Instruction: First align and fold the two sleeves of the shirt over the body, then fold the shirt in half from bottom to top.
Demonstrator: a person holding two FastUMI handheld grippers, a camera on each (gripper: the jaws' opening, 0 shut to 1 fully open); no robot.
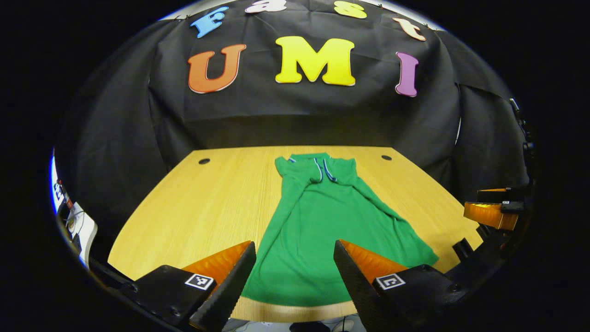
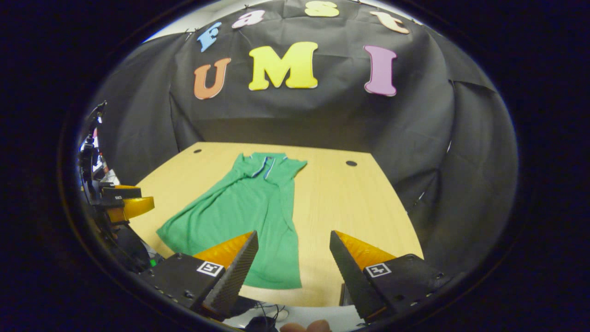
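Note:
A green shirt [image 1: 322, 221] lies flat on the wooden table [image 1: 193, 207], collar at the far end, hem near the front edge. Both sleeves lie folded over the body, their blue-and-white cuffs meeting near the collar. My left gripper [image 1: 295, 272] hovers open above the hem, nothing between its fingers. The right gripper view shows the same shirt [image 2: 249, 212] left of centre on the table [image 2: 350, 207]. My right gripper [image 2: 292, 263] is open above the hem's right corner, holding nothing. The other gripper appears at the right edge [image 1: 491, 214] of the left gripper view and at the left edge [image 2: 124, 205] of the right gripper view.
Two round cable holes [image 1: 203, 161] [image 1: 386, 157] sit near the table's far corners. Black cloth walls close the booth behind and at both sides. Cables and floor show below the front edge [image 2: 262, 318]. A fingertip [image 2: 306, 326] peeks in at the bottom.

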